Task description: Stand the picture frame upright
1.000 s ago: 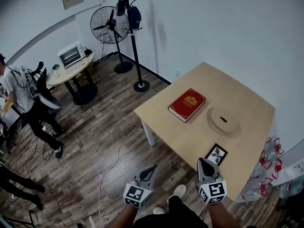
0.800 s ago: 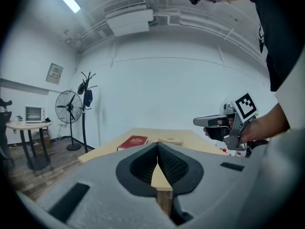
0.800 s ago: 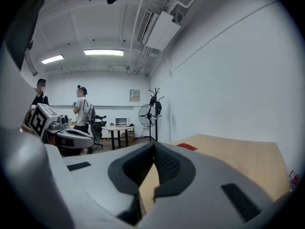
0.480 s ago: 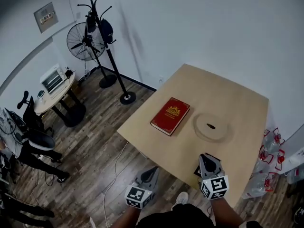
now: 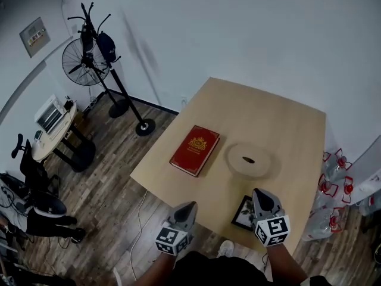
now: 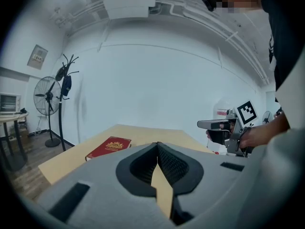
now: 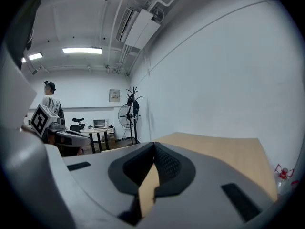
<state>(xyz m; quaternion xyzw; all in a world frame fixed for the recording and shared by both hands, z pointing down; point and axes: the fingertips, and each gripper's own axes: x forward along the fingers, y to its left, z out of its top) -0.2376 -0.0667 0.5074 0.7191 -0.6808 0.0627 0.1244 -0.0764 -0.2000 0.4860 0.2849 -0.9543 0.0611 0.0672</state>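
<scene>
The black picture frame [image 5: 242, 213] lies flat near the front edge of the light wooden table [image 5: 280, 124]. My right gripper [image 5: 261, 193] hovers over the frame's right side, shut and empty, and hides part of it. My left gripper [image 5: 186, 207] is shut and empty, out past the table's front edge over the floor. In the left gripper view the jaws [image 6: 157, 146] meet at the tip, with the table [image 6: 143, 133] ahead. The right gripper view shows closed jaws [image 7: 153, 145] and the tabletop [image 7: 214, 147]; the frame is not seen there.
A red book [image 5: 194, 150] and a round wooden disc [image 5: 249, 159] lie mid-table. Packed water bottles [image 5: 336, 177] stand by the table's right side. A coat stand [image 5: 110, 70], a fan [image 5: 80, 61] and a round side table [image 5: 53, 130] are at the left; a cable [image 5: 141, 210] trails on the floor.
The head view has closed in on the table. Both grippers have come forward, and the right one now sits over the picture frame's right part. Both stay shut.
</scene>
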